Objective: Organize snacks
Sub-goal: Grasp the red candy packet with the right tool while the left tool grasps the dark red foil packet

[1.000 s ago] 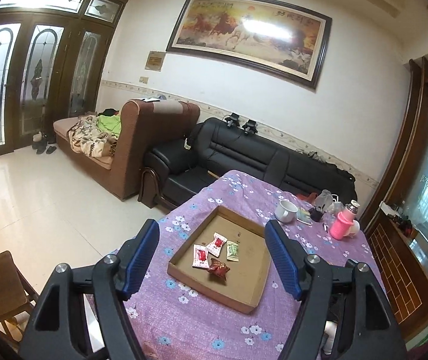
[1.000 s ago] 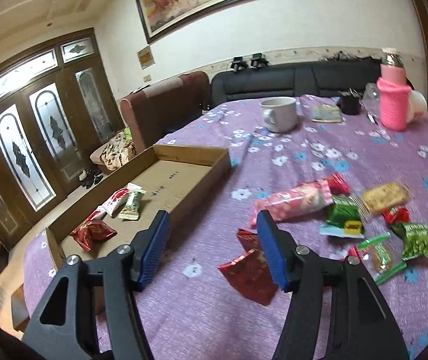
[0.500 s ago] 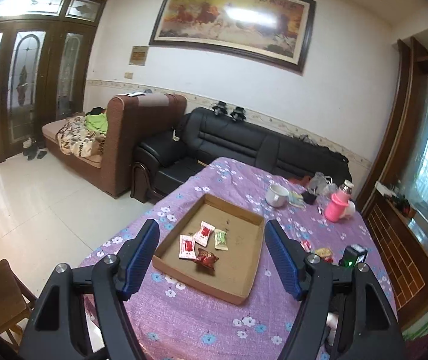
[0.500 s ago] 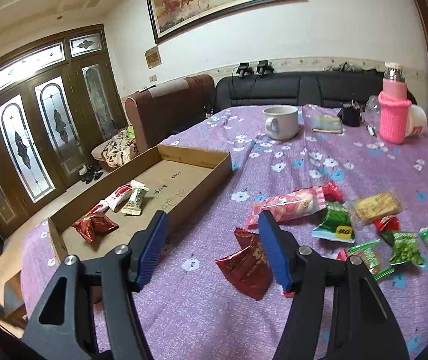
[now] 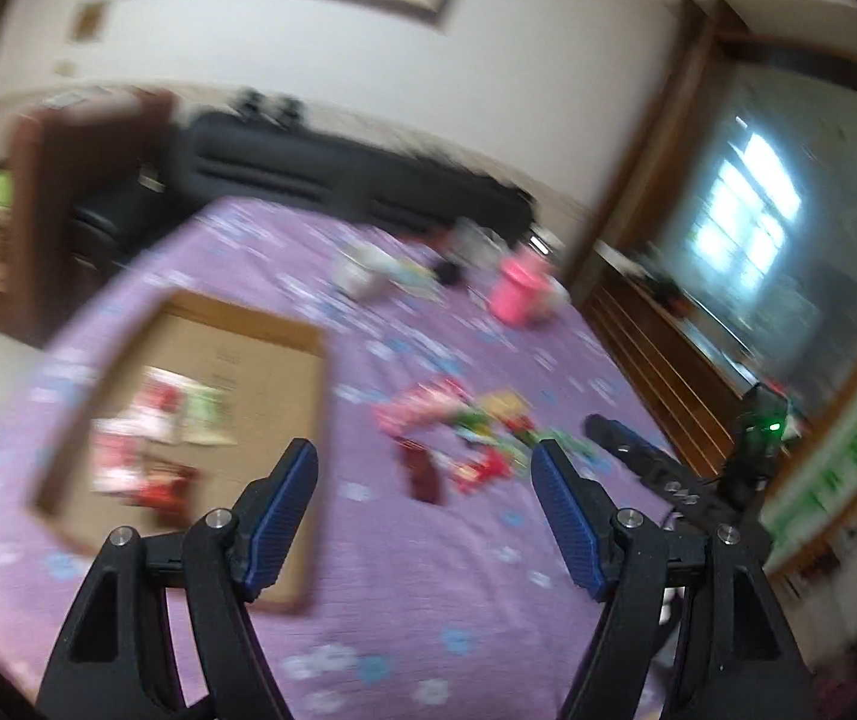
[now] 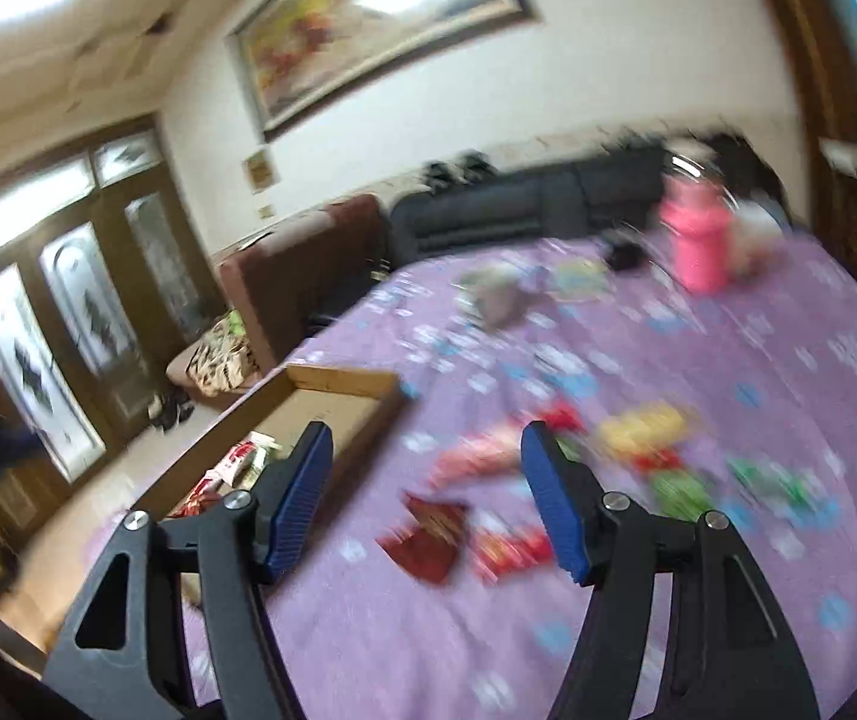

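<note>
Both views are motion-blurred. A shallow cardboard tray (image 5: 284,327) (image 6: 344,381) lies on the purple flowered tablecloth (image 5: 428,588) and holds several snack packets (image 5: 152,444). A loose heap of snack packets (image 5: 464,426) (image 6: 638,438) lies right of the tray. A dark red packet (image 6: 428,537) (image 5: 422,474) lies nearest me. My left gripper (image 5: 425,462) is open and empty, high above the tray's right edge. My right gripper (image 6: 425,447) is open and empty above the dark red packet. The right gripper's body (image 5: 662,480) shows at the right of the left wrist view.
A pink bottle (image 5: 515,294) (image 6: 695,246), a white mug (image 5: 359,276) (image 6: 494,300) and small items stand at the table's far end. Sofas (image 5: 284,174) stand behind the table. A wooden cabinet (image 5: 656,354) is at the right.
My left gripper has swung right and down toward the loose snacks. My right gripper has lifted and pulled back a little. Both stayed open.
</note>
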A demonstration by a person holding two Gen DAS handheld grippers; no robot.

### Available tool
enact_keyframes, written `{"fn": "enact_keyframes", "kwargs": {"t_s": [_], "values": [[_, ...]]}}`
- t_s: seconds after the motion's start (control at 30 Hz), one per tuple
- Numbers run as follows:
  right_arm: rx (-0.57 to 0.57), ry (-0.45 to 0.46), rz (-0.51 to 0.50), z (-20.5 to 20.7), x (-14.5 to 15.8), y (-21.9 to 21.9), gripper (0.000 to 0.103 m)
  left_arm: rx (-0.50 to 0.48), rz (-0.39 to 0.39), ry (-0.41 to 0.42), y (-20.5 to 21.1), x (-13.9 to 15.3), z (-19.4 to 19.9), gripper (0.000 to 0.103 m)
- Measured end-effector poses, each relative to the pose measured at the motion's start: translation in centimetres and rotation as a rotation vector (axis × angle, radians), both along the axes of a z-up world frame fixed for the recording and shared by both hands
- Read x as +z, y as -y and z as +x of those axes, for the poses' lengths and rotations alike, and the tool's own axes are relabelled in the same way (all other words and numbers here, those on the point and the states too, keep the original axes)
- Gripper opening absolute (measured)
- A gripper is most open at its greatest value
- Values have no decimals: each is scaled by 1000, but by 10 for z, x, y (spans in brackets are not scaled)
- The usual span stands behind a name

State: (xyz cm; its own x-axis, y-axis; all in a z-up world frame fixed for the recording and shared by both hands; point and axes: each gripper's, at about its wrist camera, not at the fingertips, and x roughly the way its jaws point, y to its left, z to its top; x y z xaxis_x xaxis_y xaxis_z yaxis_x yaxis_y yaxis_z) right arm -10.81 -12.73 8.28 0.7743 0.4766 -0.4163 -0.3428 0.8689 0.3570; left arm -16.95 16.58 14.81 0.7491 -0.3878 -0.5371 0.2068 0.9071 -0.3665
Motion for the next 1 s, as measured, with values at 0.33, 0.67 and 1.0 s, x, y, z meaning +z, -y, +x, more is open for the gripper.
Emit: {"fn": "enact_keyframes", "kwargs": {"t_s": [0.33, 0.67, 1.0], "values": [[-7, -268, -7, 7, -36, 58, 70, -118, 4, -172, 42, -62, 48, 73], [14, -457, -106, 92, -76, -62, 70, -96, 33, -143, 21, -61, 60, 66], [10, -421, -165, 92, -84, -50, 35, -156, 78, -203, 61, -82, 100, 66]]}}
